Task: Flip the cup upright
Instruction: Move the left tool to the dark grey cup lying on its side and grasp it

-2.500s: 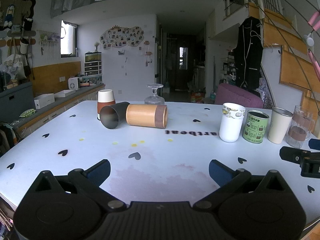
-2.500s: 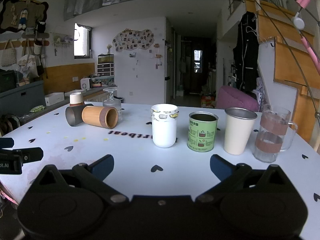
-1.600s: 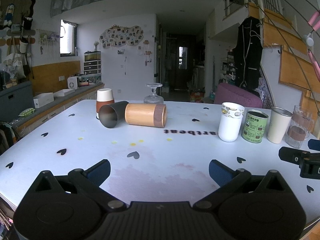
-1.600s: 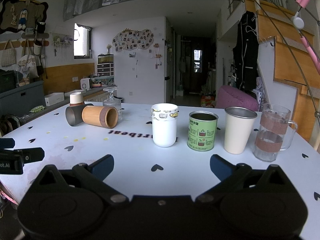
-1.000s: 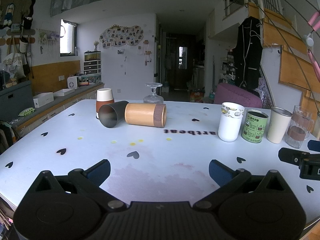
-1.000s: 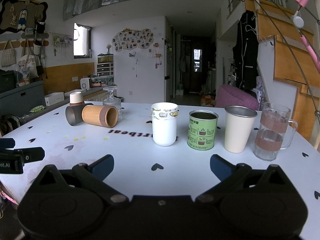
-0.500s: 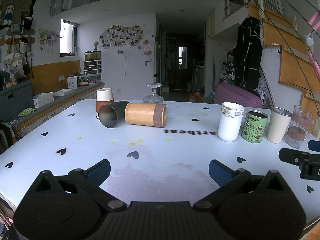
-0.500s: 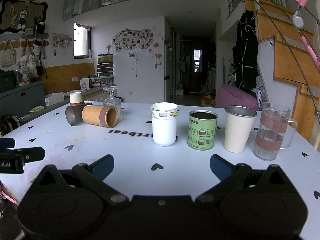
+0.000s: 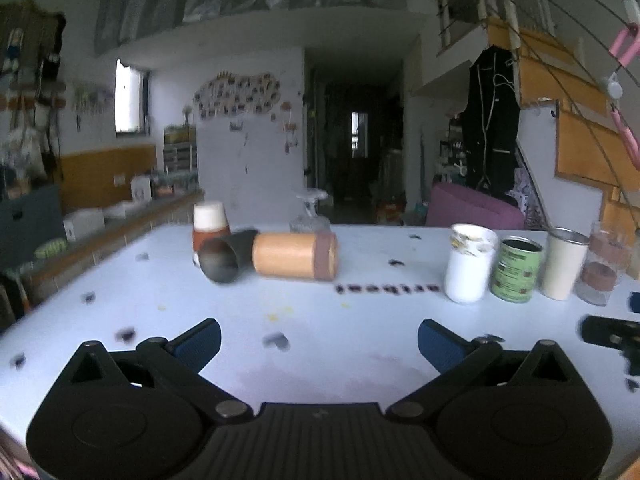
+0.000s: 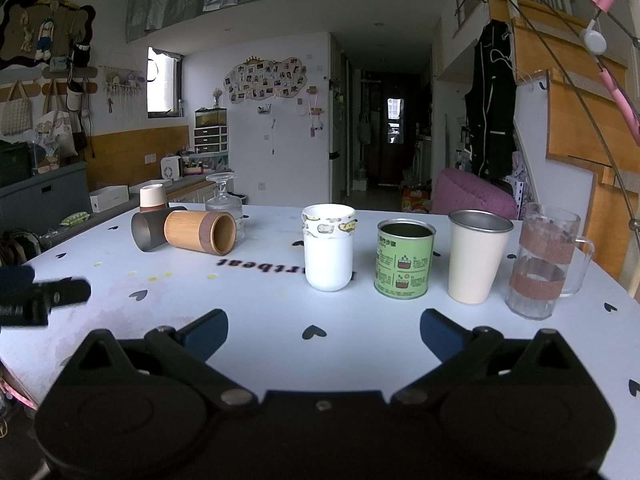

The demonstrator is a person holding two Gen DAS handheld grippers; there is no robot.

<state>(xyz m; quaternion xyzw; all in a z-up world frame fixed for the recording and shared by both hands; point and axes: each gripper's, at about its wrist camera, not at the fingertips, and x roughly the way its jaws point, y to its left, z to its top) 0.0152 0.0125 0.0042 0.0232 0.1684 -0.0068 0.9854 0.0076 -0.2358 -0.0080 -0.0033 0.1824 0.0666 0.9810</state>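
Both my grippers hang low over the near edge of the worktop (image 10: 260, 300). Left gripper (image 9: 318, 338) is spread wide w/ nothing between its blue pads; right gripper (image 10: 323, 330) is just as wide and holds nothing.

Left wrist view is smeared by blur, so details there are soft. The bamboo cup (image 9: 295, 255) lies on its side well ahead of the left gripper, mouth pointing right w/ a darker band at the rim. In the right wrist view the same cup (image 10: 200, 232) is sharp and I can look into its open mouth. A dark cup (image 9: 227, 256) also lies on its side, touching the bamboo one at its closed end — it partly hides a brown-and-white cup (image 9: 210, 226) standing upside down behind. A glass (image 10: 224, 206), foot up, sits behind the bamboo cup, its lower part covered.

To the right stand four things in a row: white mug (image 10: 329, 254), green tin (image 10: 405, 260), cream tumbler (image 10: 478, 256), glass mug (image 10: 546, 262) w/ brown bands. Printed text on the worktop reads reversed, partly blocked by the white mug.
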